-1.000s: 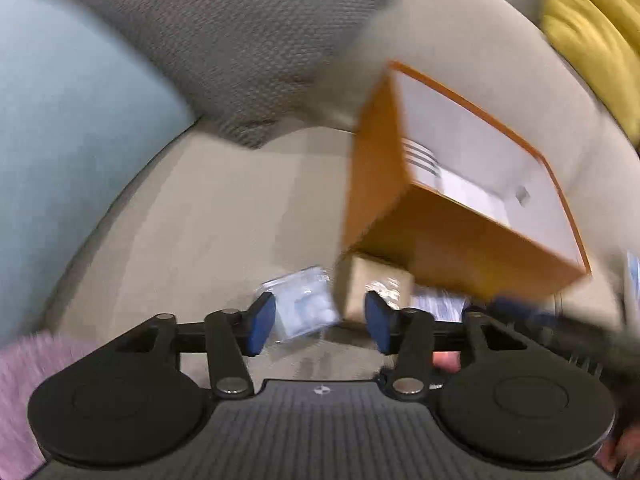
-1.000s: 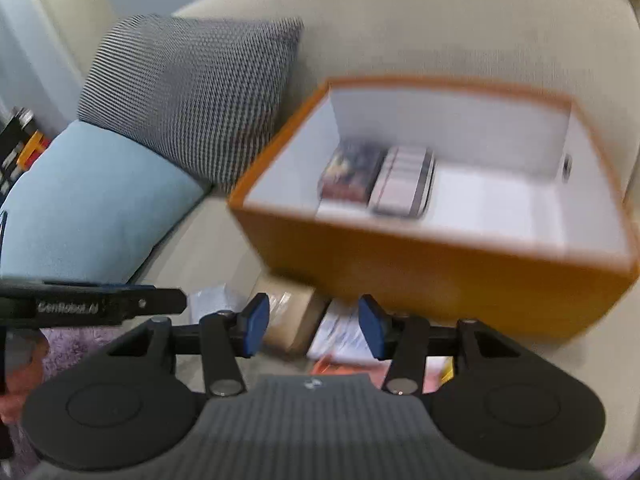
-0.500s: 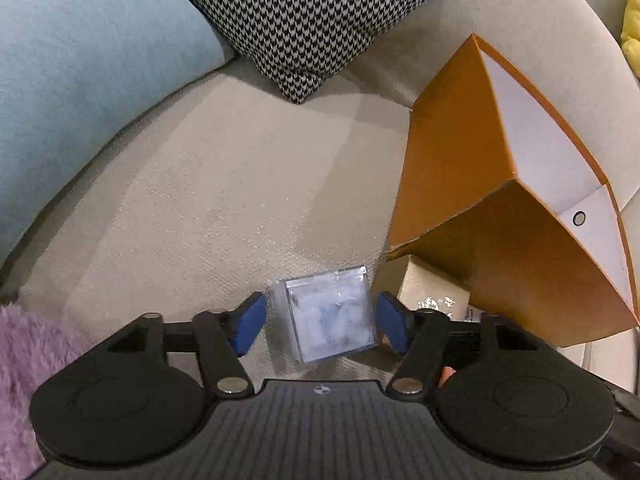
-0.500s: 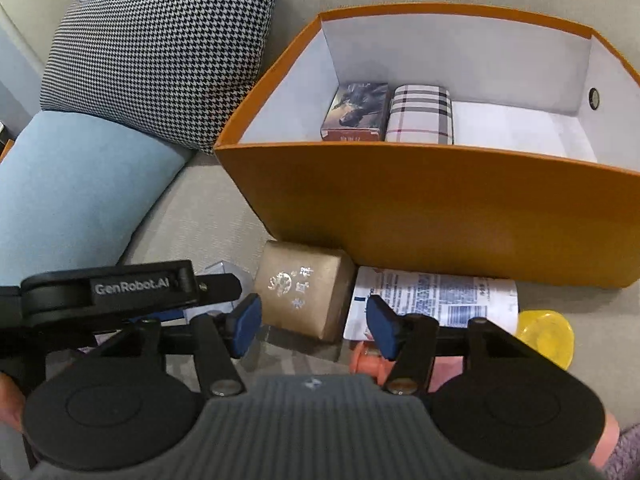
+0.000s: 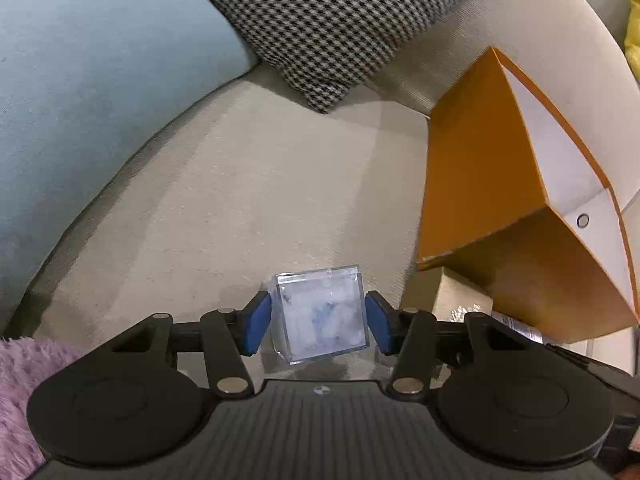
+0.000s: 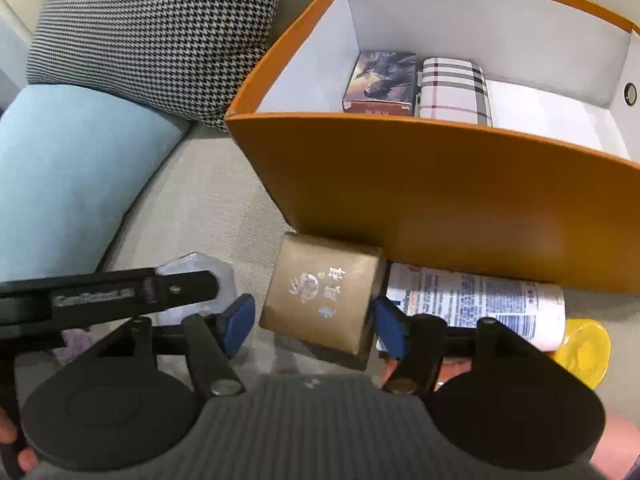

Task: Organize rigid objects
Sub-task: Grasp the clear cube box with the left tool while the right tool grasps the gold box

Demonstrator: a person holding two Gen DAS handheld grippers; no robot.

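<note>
Jaws wide both sides, left gripper (image 5: 318, 322) straddling clear box (image 5: 322, 316), right gripper (image 6: 314, 320) round gold box (image 6: 322, 300)

One orange box (image 6: 440, 184) sits on a sofa, with two small packs inside: a picture-printed pack (image 6: 380, 82) and a plaid case (image 6: 454, 92). Outside it lie one clear plastic cube (image 5: 322, 314), one gold box (image 6: 324, 298), one white printed tube (image 6: 476, 302) and one yellow lid (image 6: 584, 350). Two cushions line the back: one houndstooth cushion (image 6: 156, 32), one pale blue cushion (image 6: 76, 172).
</note>
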